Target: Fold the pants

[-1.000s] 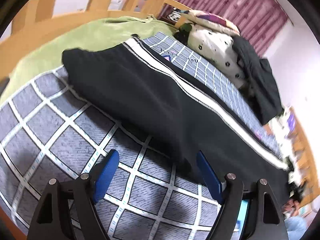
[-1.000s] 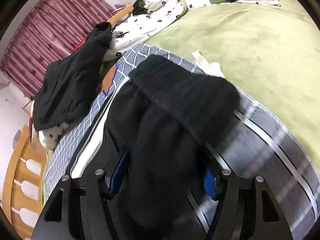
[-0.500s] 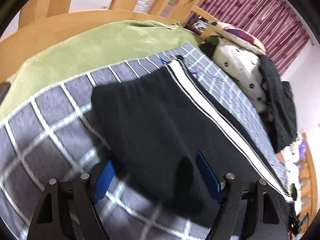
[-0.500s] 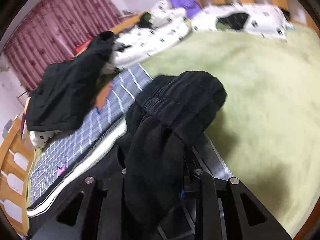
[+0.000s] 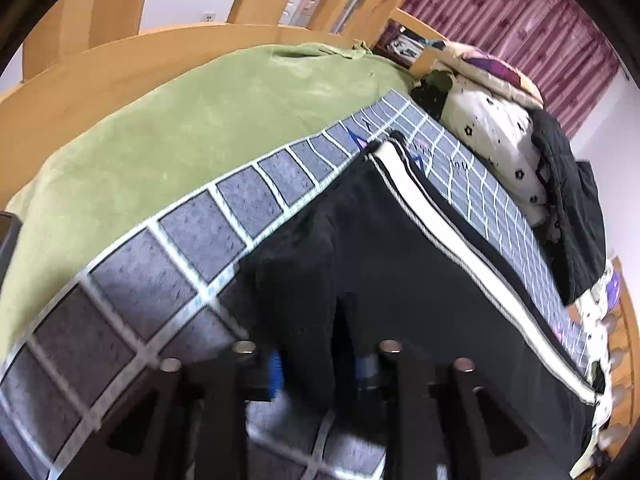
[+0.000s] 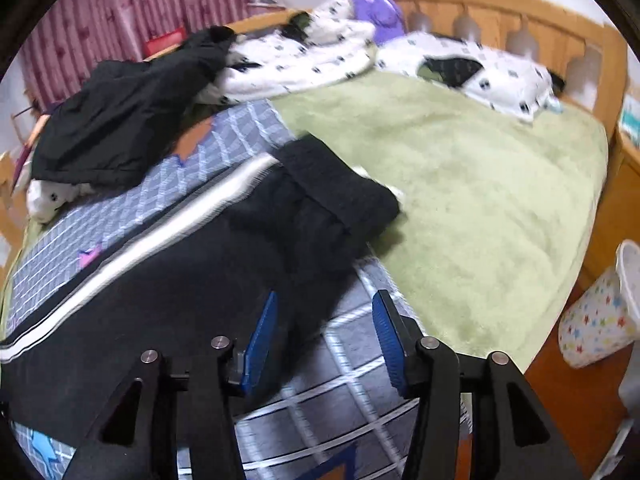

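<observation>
Black pants (image 5: 400, 264) with a white side stripe lie on a grey checked blanket (image 5: 168, 248) on the bed. My left gripper (image 5: 316, 364) is shut on a fold of the black pants fabric and lifts it a little. In the right wrist view the pants (image 6: 168, 280) stretch to the left, and their ribbed waistband end (image 6: 336, 184) lies folded over at the blanket's edge. My right gripper (image 6: 324, 336) is open, its blue pads on either side of the pants' edge, holding nothing.
A green fleece cover (image 6: 480, 184) spreads over the bed. A black jacket (image 6: 128, 108) and white spotted bedding (image 6: 304, 60) lie at the far side. The wooden bed frame (image 5: 120, 52) rims the bed. A star-patterned bin (image 6: 600, 316) stands on the floor at the right.
My left gripper has moved onto the pants and shut on a fold. My right gripper has opened and let go of the waistband, which now lies on the bed.
</observation>
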